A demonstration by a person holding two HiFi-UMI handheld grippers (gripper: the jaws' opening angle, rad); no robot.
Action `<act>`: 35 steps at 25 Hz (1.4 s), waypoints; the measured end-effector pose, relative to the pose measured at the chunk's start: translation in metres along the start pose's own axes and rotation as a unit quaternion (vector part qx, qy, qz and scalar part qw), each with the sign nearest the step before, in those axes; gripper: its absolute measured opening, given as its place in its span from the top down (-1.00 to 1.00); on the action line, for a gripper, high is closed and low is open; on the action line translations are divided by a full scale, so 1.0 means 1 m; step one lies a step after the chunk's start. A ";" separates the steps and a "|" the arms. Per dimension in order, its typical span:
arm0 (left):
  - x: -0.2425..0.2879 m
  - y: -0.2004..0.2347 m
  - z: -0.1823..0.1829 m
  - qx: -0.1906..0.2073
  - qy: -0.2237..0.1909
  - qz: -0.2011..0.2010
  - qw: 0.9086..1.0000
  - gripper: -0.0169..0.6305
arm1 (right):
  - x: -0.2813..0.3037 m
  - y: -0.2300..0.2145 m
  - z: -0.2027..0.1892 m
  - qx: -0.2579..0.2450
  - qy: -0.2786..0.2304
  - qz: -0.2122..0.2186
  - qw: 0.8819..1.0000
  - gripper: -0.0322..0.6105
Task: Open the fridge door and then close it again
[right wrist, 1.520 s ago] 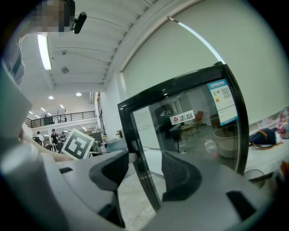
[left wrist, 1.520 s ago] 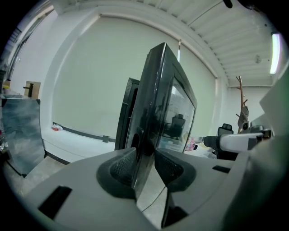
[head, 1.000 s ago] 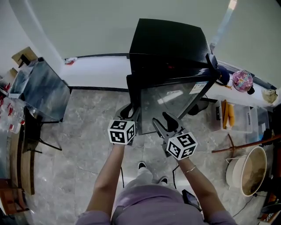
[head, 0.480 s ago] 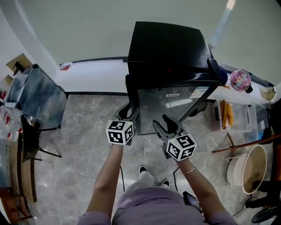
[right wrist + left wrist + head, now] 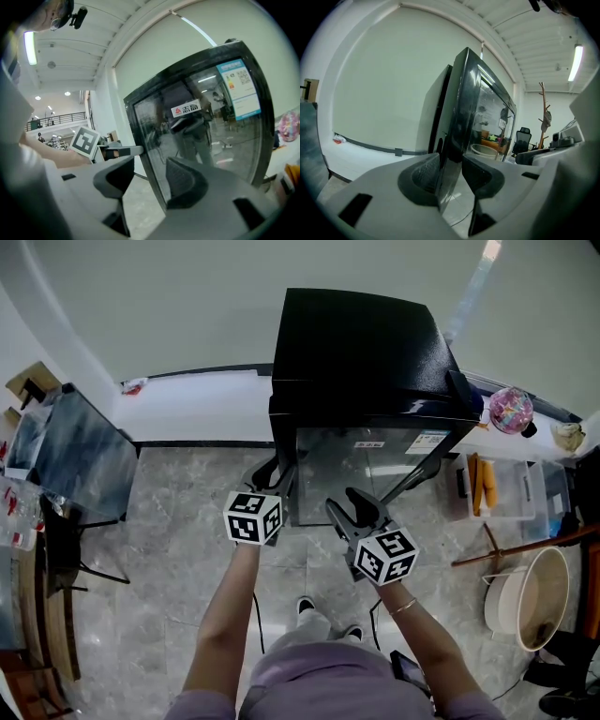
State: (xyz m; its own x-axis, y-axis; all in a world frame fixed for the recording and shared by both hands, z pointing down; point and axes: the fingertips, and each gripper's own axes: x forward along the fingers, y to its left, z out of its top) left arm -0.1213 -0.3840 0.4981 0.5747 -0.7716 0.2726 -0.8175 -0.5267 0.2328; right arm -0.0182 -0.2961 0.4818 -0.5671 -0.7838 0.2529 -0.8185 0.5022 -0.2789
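Observation:
A black fridge [image 5: 361,343] stands against the wall, its glass door [image 5: 370,465] almost flush with the cabinet. My left gripper [image 5: 278,479] is at the door's left edge. In the left gripper view the dark door edge [image 5: 457,117] runs down between the jaws, and the left gripper [image 5: 450,171] is shut on it, both pads against it. My right gripper [image 5: 354,507] hangs in front of the lower glass. In the right gripper view the right gripper [image 5: 150,180] stands open, and the door [image 5: 206,122] with its labels lies just beyond the jaws, untouched.
A glass-topped table [image 5: 66,442] stands at the left. A clear plastic box [image 5: 497,486], a round tub [image 5: 530,601] and a pink ball [image 5: 511,411] sit to the fridge's right. A white ledge [image 5: 202,395] runs along the wall. The floor is grey tile.
The door has swung from standing ajar to nearly flush with the cabinet. My left gripper went with its edge, and my right gripper drifted slightly toward the fridge.

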 end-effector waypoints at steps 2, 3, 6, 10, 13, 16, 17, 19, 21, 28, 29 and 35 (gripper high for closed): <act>0.005 0.004 0.002 0.001 0.000 -0.002 1.000 0.53 | 0.002 -0.002 0.000 0.001 0.000 -0.003 1.000 0.24; 0.008 0.005 0.003 0.002 0.000 -0.003 1.000 0.53 | 0.003 -0.003 0.000 0.001 0.001 -0.005 1.000 0.24; 0.015 0.009 0.006 0.004 0.002 -0.005 1.000 0.52 | 0.003 -0.009 0.000 0.002 0.001 -0.011 1.000 0.24; 0.019 0.010 0.007 0.004 0.001 -0.011 1.000 0.52 | 0.004 -0.016 0.001 0.004 0.003 -0.019 1.000 0.24; 0.019 0.010 0.006 0.007 -0.001 -0.010 1.000 0.52 | 0.005 -0.015 0.002 0.005 0.003 -0.018 1.000 0.24; 0.017 0.011 0.006 0.011 0.001 -0.002 1.000 0.51 | 0.005 -0.011 0.004 0.006 0.001 -0.015 1.000 0.25; 0.014 0.012 0.006 0.011 0.002 0.003 1.000 0.52 | 0.005 -0.009 0.004 0.006 0.001 -0.013 1.000 0.25; 0.007 0.014 0.006 0.011 0.000 0.013 1.000 0.52 | 0.004 -0.005 0.005 0.005 -0.001 -0.011 1.000 0.26; -0.002 0.015 0.005 0.009 -0.002 0.023 1.000 0.52 | 0.001 -0.003 0.006 0.003 -0.002 -0.009 1.000 0.28; -0.046 0.007 -0.002 0.016 -0.011 0.049 0.999 0.65 | -0.011 0.011 0.012 -0.008 -0.010 0.004 1.000 0.36; -0.052 0.006 -0.003 0.018 -0.013 0.052 0.998 0.68 | -0.012 0.014 0.012 -0.010 -0.009 0.006 1.000 0.38; -0.090 -0.004 -0.016 0.023 -0.015 0.072 0.997 0.83 | -0.020 0.027 0.006 -0.024 -0.001 0.013 1.000 0.56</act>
State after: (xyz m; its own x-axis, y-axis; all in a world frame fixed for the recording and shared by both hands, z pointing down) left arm -0.1691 -0.3064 0.4877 0.4512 -0.8502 0.2713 -0.8924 -0.4255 0.1505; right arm -0.0281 -0.2690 0.4636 -0.5888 -0.7706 0.2438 -0.8065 0.5397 -0.2415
